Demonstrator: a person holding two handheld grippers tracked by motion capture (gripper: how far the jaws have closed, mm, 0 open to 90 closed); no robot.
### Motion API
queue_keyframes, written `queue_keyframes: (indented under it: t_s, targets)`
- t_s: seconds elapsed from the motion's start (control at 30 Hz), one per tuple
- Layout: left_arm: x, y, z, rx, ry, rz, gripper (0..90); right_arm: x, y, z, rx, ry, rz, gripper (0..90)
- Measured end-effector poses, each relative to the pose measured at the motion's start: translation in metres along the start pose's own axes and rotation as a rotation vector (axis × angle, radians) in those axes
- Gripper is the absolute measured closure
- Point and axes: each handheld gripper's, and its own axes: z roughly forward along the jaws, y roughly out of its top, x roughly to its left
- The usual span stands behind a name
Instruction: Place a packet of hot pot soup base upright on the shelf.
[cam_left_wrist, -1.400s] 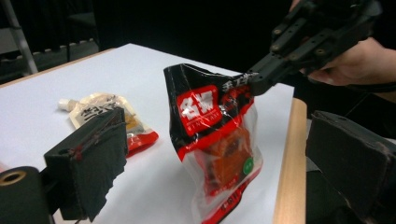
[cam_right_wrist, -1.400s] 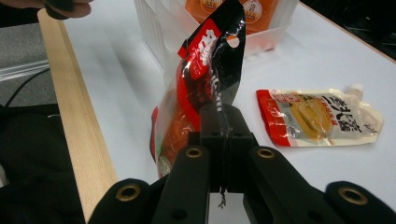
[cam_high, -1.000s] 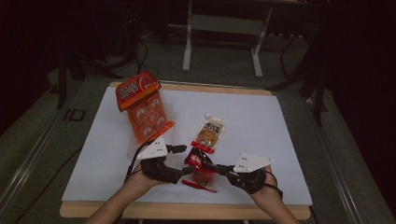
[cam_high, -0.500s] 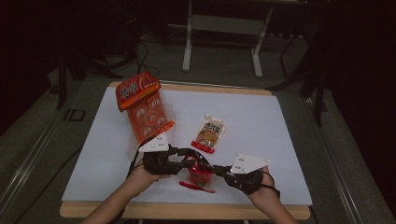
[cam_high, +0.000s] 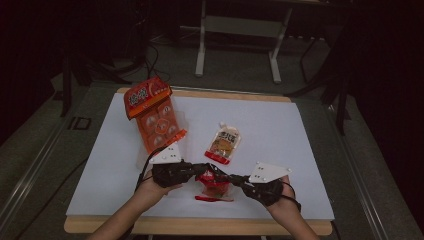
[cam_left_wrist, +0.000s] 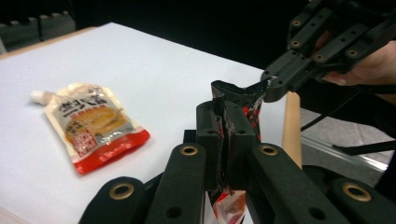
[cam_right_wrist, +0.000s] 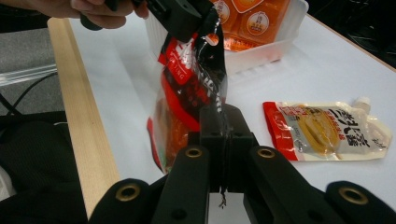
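left gripper (cam_left_wrist: 224, 135) just closed on snack bag (cam_right_wrist: 191, 88) | right gripper (cam_right_wrist: 223, 135) clamps it (lifted)

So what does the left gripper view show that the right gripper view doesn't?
Left gripper view: the right gripper and its hand, pinching the far corner of the packet. Right gripper view: the orange snack tray and the left gripper, whose jaws have just closed on the packet's top. Both: that red-black packet held between the two shut grippers, and the spouted pouch lying on the white table.
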Motion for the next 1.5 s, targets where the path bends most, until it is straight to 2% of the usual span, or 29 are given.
queue_keyframes:
  t_s: [0.2,0.33,0.7,0.87,1.0,1.07,1.2,1.27,1.37,1.43,1.5]
  targets:
    - [-0.004,0.005,-0.005,-0.028,0.014,0.02,88.4,-0.001,0.001,-0.002,-0.023,0.0,0.002,88.8]
    - [-0.007,0.009,-0.009,-0.04,0.008,0.028,88.5,-0.002,0.002,-0.004,-0.039,0.001,0.008,86.8]
    - [-0.009,0.017,-0.017,-0.066,-0.006,0.041,88.6,-0.007,0.0,-0.01,-0.07,-0.046,0.021,81.9]
    - [-0.008,0.019,-0.024,-0.091,-0.004,0.036,88.6,-0.014,-0.003,-0.015,-0.084,-0.059,0.065,79.4]
    - [-0.006,0.022,-0.031,-0.111,0.013,0.049,88.6,-0.018,-0.005,-0.019,-0.1,-0.067,0.094,68.0]
    - [-0.006,0.024,-0.035,-0.116,0.024,0.058,88.5,-0.02,-0.007,-0.02,-0.107,-0.075,0.102,55.9]
    - [-0.003,0.026,-0.042,-0.138,0.038,0.07,88.5,-0.022,-0.009,-0.021,-0.132,-0.073,0.129,38.2]
    - [-0.001,0.027,-0.046,-0.155,0.061,0.075,88.5,-0.023,-0.01,-0.022,-0.152,-0.084,0.136,29.7]
    - [0.004,0.027,-0.053,-0.183,0.077,0.074,88.4,-0.026,-0.011,-0.022,-0.166,-0.06,0.17,15.5]
    - [0.007,0.027,-0.059,-0.202,0.08,0.075,88.4,-0.028,-0.013,-0.023,-0.179,-0.045,0.18,13.9]
    - [0.01,0.027,-0.064,-0.219,0.098,0.091,88.3,-0.028,-0.015,-0.023,-0.168,-0.035,0.178,12.6]
